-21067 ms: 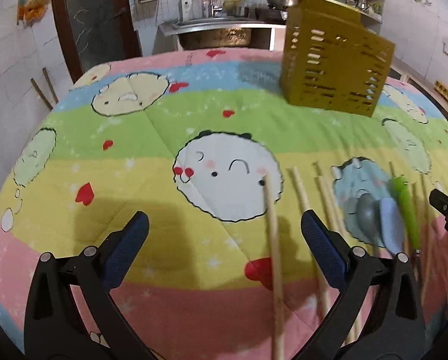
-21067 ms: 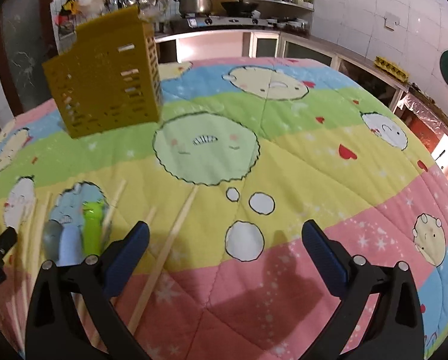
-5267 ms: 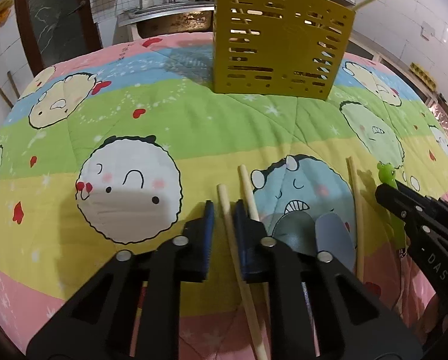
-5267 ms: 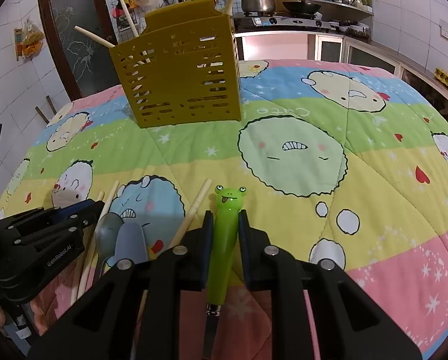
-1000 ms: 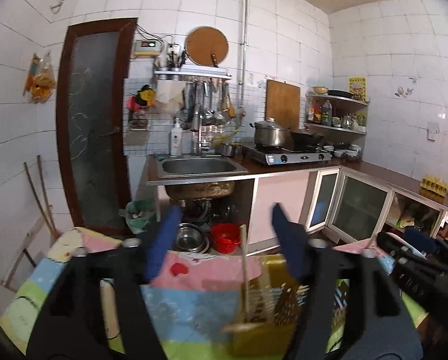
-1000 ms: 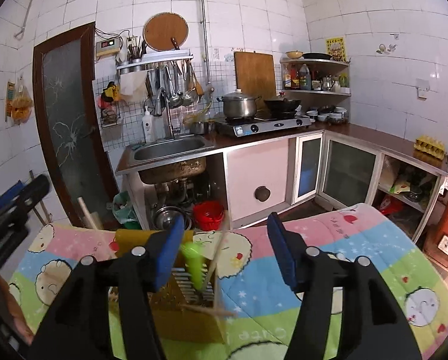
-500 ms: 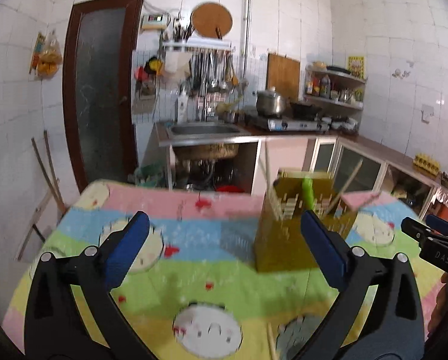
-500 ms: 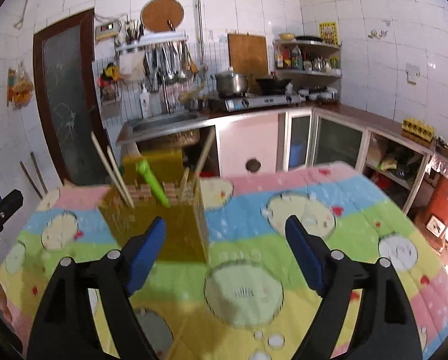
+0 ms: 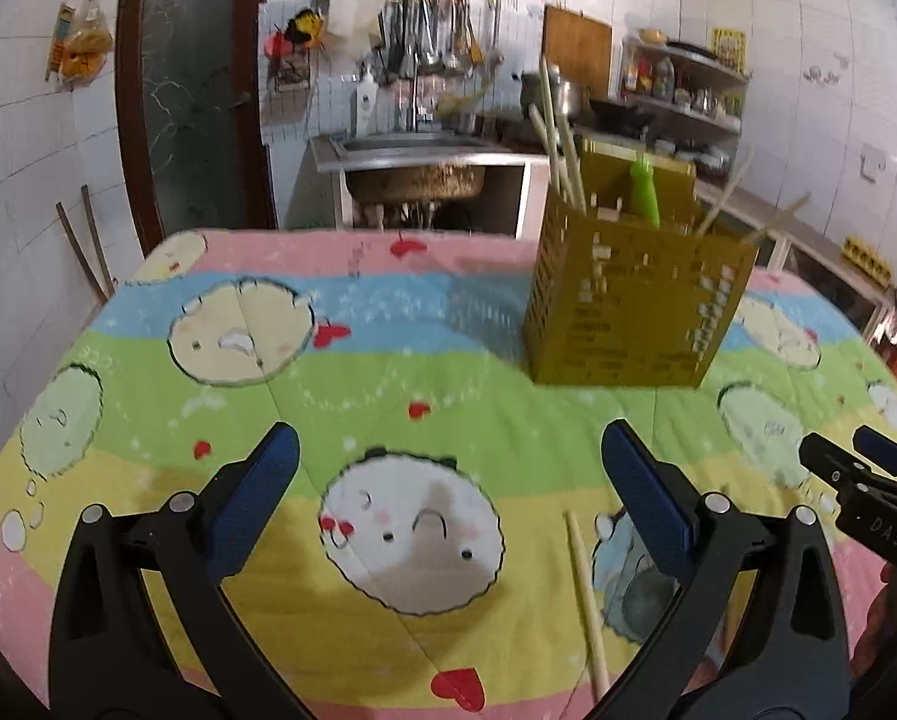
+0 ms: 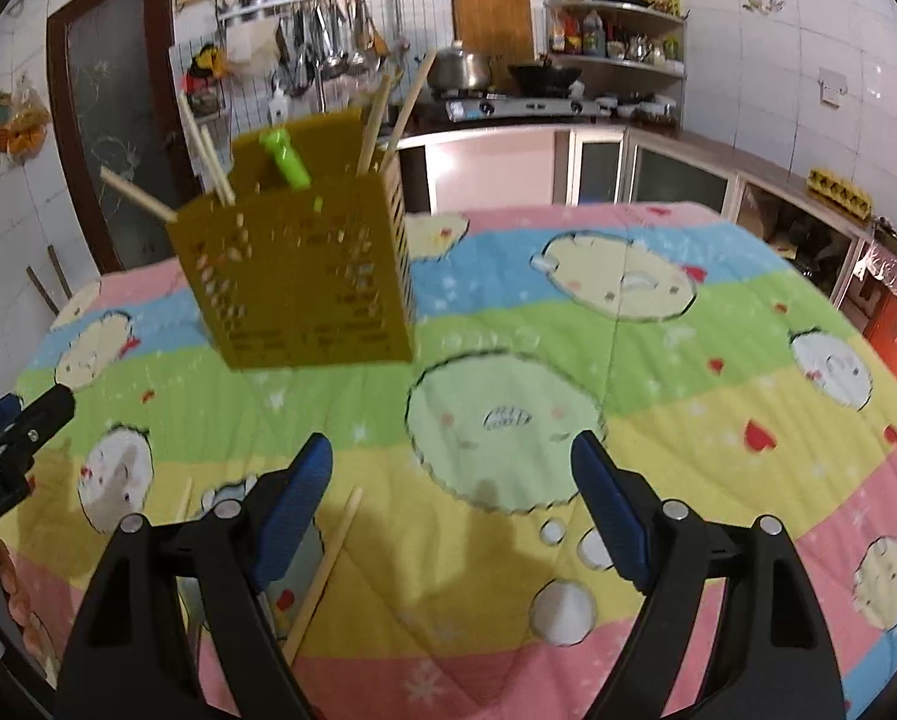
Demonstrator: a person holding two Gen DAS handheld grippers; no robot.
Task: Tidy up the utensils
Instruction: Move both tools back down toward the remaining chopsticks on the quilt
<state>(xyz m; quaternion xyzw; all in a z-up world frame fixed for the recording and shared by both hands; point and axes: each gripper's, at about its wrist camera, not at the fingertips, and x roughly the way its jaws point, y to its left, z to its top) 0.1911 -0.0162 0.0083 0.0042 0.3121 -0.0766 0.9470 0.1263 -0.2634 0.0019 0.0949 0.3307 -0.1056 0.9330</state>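
Both grippers hang over a table covered with a striped cartoon quilt (image 9: 388, 372), and neither holds anything. The left gripper (image 9: 448, 492) has its blue-padded jaws spread wide, with only quilt between them. The right gripper (image 10: 451, 489) is likewise parted and empty; both pairs of jaws have just been opening.

The yellow slotted holder (image 9: 634, 306) stands upright on the quilt at the far side, across the blue and green stripes. Several chopsticks (image 9: 559, 138) lean out of it at angles, and a green handle (image 9: 643, 195) sticks up among them. In the right view the same holder (image 10: 304, 282) sits up and left of the gripper, with the green handle (image 10: 286, 165) tilted to the left.

Utensils are left on the quilt. A loose chopstick (image 9: 586, 594) lies just inside the left gripper's right finger (image 9: 646, 498), and a grey spoon (image 9: 646, 606) lies beside it, partly hidden by that finger. In the right view another chopstick (image 10: 325, 564) lies just right of the left finger (image 10: 292, 498).

Writing: "DAS" shows in white on the right gripper's black body at the left view's edge. The left gripper's body in the right view carries a white label reading roughly "nRobot.AI", its start cut off. A poster on the far wall is too small to read.
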